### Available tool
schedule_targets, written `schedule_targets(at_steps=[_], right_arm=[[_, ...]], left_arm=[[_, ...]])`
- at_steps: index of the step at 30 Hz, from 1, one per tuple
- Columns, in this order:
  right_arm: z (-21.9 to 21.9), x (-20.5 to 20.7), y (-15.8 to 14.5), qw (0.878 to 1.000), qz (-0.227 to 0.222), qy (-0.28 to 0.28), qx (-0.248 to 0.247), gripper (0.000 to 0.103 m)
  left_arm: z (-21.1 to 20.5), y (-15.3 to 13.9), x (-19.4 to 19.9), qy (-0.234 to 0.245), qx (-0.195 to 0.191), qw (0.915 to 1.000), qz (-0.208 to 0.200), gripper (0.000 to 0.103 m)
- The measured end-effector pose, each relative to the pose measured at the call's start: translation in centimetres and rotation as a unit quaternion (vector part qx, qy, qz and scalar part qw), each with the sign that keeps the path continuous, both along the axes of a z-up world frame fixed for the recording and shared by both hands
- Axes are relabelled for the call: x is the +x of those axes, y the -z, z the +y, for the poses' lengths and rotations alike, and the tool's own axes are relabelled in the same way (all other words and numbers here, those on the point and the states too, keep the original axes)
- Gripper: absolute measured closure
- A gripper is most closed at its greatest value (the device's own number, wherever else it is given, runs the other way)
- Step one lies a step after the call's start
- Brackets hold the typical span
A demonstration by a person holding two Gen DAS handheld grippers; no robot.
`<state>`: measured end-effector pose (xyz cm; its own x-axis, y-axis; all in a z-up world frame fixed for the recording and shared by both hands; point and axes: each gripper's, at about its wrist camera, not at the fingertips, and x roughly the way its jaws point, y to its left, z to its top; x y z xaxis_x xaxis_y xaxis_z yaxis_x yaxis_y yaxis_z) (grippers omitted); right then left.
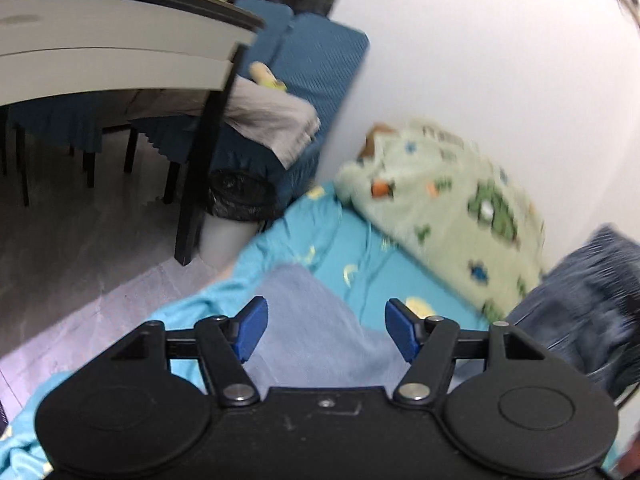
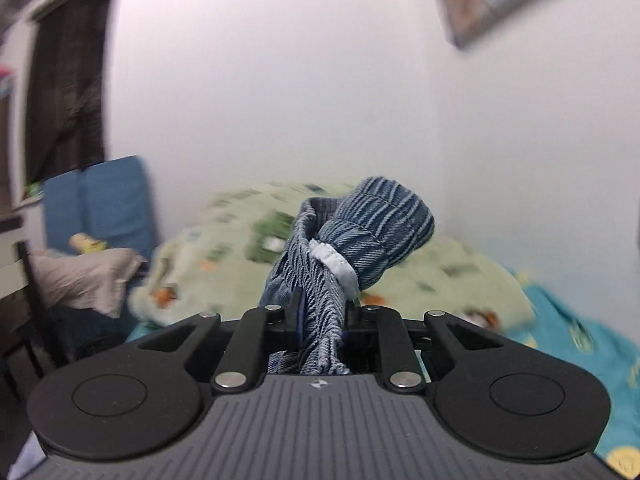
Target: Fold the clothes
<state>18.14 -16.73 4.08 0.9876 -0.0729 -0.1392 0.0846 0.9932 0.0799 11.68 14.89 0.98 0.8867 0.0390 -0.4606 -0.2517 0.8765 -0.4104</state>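
Observation:
My right gripper (image 2: 322,312) is shut on a bunched blue denim garment (image 2: 360,232), which sticks up between the fingers above the bed. The same denim garment (image 1: 584,296) hangs at the right of the left wrist view. My left gripper (image 1: 326,326) is open and empty, its blue pads (image 1: 252,326) apart above a pale blue cloth (image 1: 316,328) that lies on the turquoise bedsheet (image 1: 348,252).
A green patterned pillow (image 1: 448,204) lies against the white wall (image 1: 480,60); it also shows in the right wrist view (image 2: 224,248). A blue sofa (image 1: 316,64) with a grey cushion (image 1: 272,120), a table (image 1: 100,40) and a bin (image 1: 240,200) stand left of the bed.

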Motion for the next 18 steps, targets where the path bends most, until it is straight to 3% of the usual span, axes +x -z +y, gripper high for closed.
schedule_targets(at_steps=[5, 8, 11, 14, 18], right_arm=[[11.8, -0.3, 1.6, 0.995, -0.011, -0.066, -0.075, 0.087], [18.0, -0.7, 5.5, 0.987, 0.006, -0.111, -0.119, 0.087], [23.1, -1.0, 10.7, 0.969, 0.042, -0.168, -0.178, 0.087], [25.3, -1.0, 15.0, 0.951, 0.073, -0.199, -0.225, 0.087], [24.3, -0.2, 14.5, 0.947, 0.068, -0.216, -0.229, 0.08]], left_arm=[[5.7, -2.6, -3.4, -0.053, -0.052, 0.9955, -0.058, 0.041], [8.3, -3.1, -4.4, -0.071, -0.081, 0.9903, -0.087, 0.041], [9.1, -2.1, -3.5, -0.059, -0.089, 0.9899, -0.094, 0.041], [9.7, -0.6, -2.3, -0.041, -0.1, 0.9911, -0.078, 0.041], [10.5, 1.4, -0.5, -0.02, -0.127, 0.9908, -0.044, 0.041]])
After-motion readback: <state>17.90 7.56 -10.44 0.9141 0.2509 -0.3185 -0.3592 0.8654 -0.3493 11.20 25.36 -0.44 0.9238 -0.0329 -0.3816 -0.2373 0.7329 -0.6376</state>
